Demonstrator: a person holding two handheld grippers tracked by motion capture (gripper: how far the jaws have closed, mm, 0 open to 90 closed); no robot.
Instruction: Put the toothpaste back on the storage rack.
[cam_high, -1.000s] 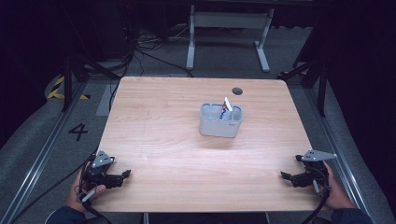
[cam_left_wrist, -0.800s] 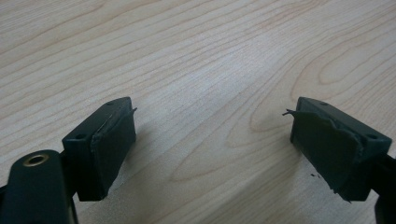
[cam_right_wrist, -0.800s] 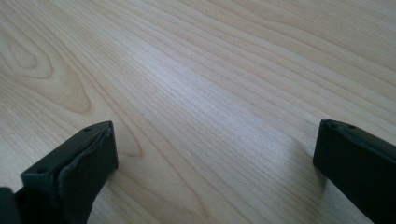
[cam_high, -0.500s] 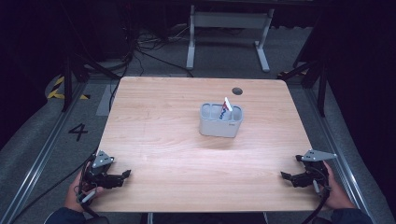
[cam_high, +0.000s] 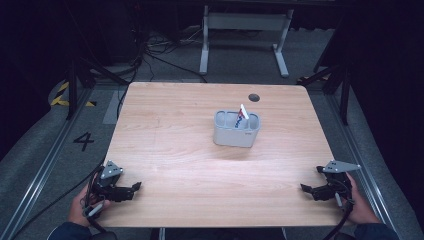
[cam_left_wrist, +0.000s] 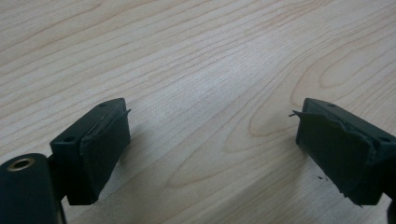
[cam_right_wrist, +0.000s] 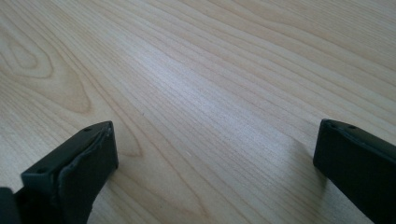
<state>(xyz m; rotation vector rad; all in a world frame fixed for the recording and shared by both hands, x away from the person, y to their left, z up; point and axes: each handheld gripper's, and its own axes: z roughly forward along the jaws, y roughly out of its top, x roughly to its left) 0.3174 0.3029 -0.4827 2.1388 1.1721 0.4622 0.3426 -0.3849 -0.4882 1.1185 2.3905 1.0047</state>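
A person holds the left gripper (cam_high: 131, 189) at the near left corner of a wooden table (cam_high: 180, 130), its jaws just widened and spread over bare wood. The right gripper (cam_high: 307, 189) rests at the near right corner, jaws also spread and empty. A grey holder (cam_high: 235, 135) with a white marker (cam_high: 243, 112) stands past the table's middle, well apart from both.

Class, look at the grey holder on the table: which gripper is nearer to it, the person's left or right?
Right, narrowly. The right gripper sits at the near right corner; the left gripper at the near left corner, farther from the off-centre grey holder.
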